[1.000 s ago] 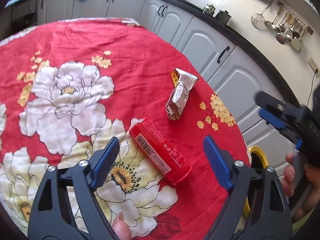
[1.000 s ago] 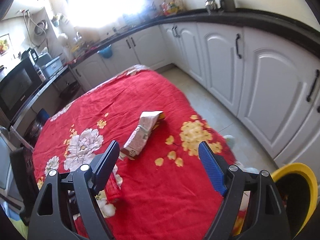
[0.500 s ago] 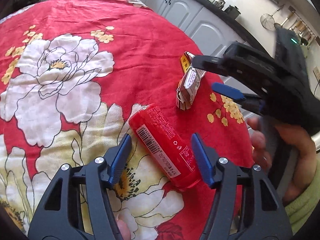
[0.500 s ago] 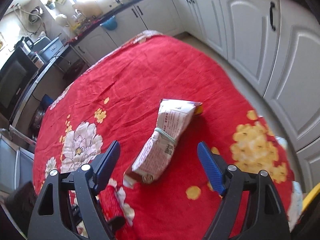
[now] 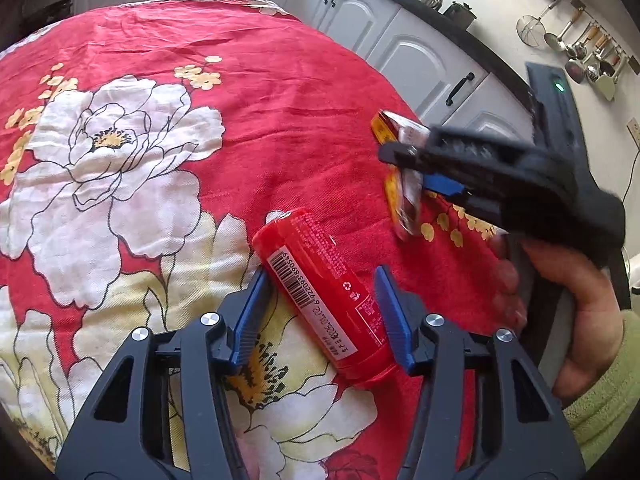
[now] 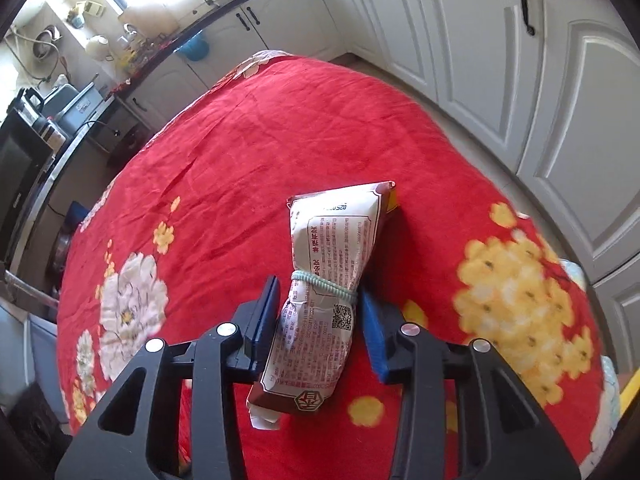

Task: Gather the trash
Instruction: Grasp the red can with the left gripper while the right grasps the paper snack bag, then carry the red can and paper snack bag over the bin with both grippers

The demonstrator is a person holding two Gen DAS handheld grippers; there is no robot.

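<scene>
Left gripper (image 5: 320, 312) jaws closing, clamped on red tube (image 5: 320, 300) lying on floral tablecloth (image 5: 200, 120). Right gripper (image 6: 318, 320) closing, squeezing banded snack packet (image 6: 328, 280) near tabletop's cabinet-side edge. White cabinets (image 6: 500, 60) close beyond; far tabletop open.
</scene>
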